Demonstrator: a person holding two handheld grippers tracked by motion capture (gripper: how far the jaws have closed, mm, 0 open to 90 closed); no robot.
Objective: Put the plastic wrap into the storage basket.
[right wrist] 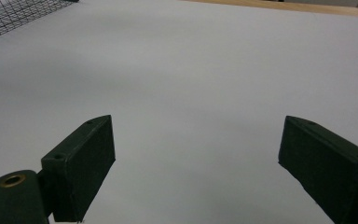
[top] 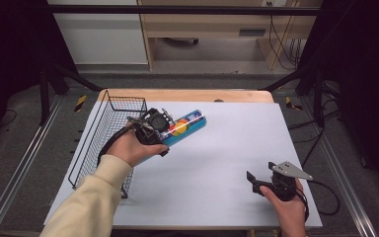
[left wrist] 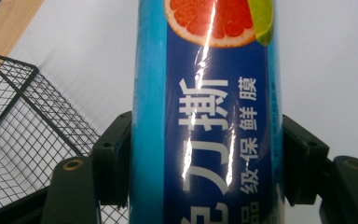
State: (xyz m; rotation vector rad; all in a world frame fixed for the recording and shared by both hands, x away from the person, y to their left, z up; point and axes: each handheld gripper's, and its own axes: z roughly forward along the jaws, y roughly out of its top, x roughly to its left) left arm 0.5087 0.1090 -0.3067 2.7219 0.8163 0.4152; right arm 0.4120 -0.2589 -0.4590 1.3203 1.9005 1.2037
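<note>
The table [top: 237, 163] carries a pale grey mat that covers nearly its whole top; a strip of bare wood shows along the far edge in the high view. A black wire basket [top: 109, 129] stands on the mat's left side, long axis running away from the person.

The box [top: 183, 127], a long blue carton printed with citrus slices and white lettering, is held off the mat just right of the basket's far end, lying roughly level with its free end pointing right and away. The left gripper [top: 164, 129] is clamped on it. The left gripper view gives the detail the high view lacks: both pads press flat against the carton's two long sides, the lettering [left wrist: 205, 135] reads along its length, and basket mesh [left wrist: 23, 135] lies below and to the left.

The right gripper [top: 260, 183] sits low at the near right of the mat, well apart from the box. The right gripper view shows its jaws spread wide with bare mat between them, and a basket corner [right wrist: 14, 11] at upper left.
</note>
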